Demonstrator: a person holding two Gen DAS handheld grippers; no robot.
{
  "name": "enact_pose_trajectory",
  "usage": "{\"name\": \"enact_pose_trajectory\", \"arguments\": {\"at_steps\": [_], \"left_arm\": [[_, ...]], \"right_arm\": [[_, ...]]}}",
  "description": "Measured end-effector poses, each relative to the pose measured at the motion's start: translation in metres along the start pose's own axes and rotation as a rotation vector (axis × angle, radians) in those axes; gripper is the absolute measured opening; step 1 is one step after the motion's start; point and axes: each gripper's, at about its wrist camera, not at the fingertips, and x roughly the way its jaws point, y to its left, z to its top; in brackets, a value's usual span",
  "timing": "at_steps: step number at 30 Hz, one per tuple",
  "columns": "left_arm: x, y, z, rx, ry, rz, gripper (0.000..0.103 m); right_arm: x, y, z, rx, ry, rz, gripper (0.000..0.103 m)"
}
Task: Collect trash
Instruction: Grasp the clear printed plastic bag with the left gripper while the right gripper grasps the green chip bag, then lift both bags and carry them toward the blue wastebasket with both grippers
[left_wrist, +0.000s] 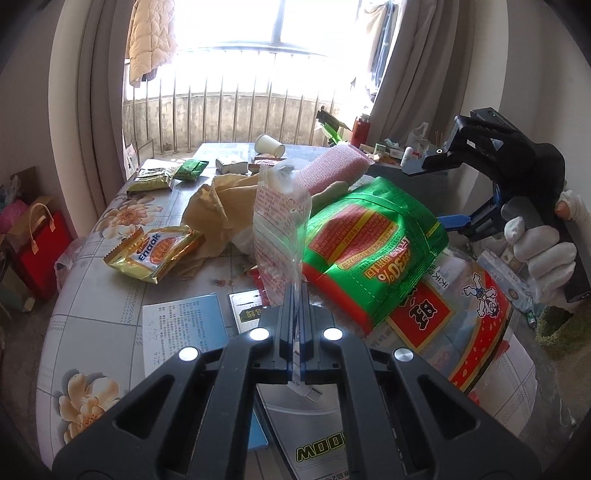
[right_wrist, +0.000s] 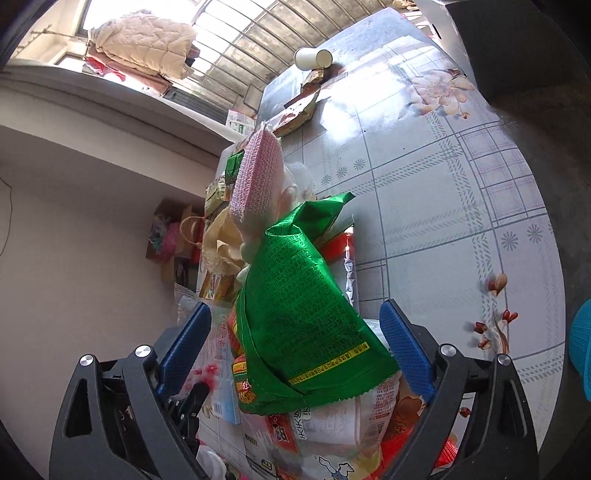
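Observation:
My left gripper (left_wrist: 295, 295) is shut on the lower end of a clear plastic wrapper with red print (left_wrist: 279, 221), which stands up from the fingertips. Right beside it a shiny green snack bag (left_wrist: 369, 251) lies on a large clear bag with a red label (left_wrist: 461, 325). A white-gloved hand (left_wrist: 543, 254) holds my right gripper (left_wrist: 434, 192) at the right, above the pile. In the right wrist view the right gripper (right_wrist: 295, 308) is open. The green snack bag (right_wrist: 306, 317) lies between its blue pads (right_wrist: 406, 347) without being pressed.
On the floral tablecloth (left_wrist: 110, 295) lie a gold biscuit packet (left_wrist: 159, 254), crumpled brown paper (left_wrist: 218, 206), pink foam (left_wrist: 332, 170), green packets (left_wrist: 190, 170), a tipped paper cup (left_wrist: 269, 144) and a printed leaflet (left_wrist: 181, 332). Peanut shells (right_wrist: 495, 325) lie on the tablecloth at the right. A red gift bag (left_wrist: 40, 243) stands on the floor at the left.

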Motion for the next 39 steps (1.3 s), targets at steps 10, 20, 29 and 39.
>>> {"name": "enact_pose_trajectory", "arguments": {"at_steps": [10, 20, 29, 39], "left_arm": [[0.017, -0.006, -0.007, -0.019, 0.057, -0.058, 0.0], [0.018, -0.003, -0.009, -0.027, 0.069, -0.034, 0.0], [-0.017, 0.009, -0.004, -0.054, 0.002, -0.001, 0.0], [-0.089, 0.021, 0.018, -0.082, -0.159, 0.069, 0.0]], "right_arm": [[-0.021, 0.024, -0.023, -0.065, 0.031, 0.074, 0.079], [-0.004, 0.03, -0.039, -0.08, 0.087, -0.021, 0.062], [-0.032, 0.066, -0.068, -0.22, 0.011, -0.022, 0.009], [-0.086, 0.1, -0.079, -0.273, -0.163, 0.12, 0.006]]}}
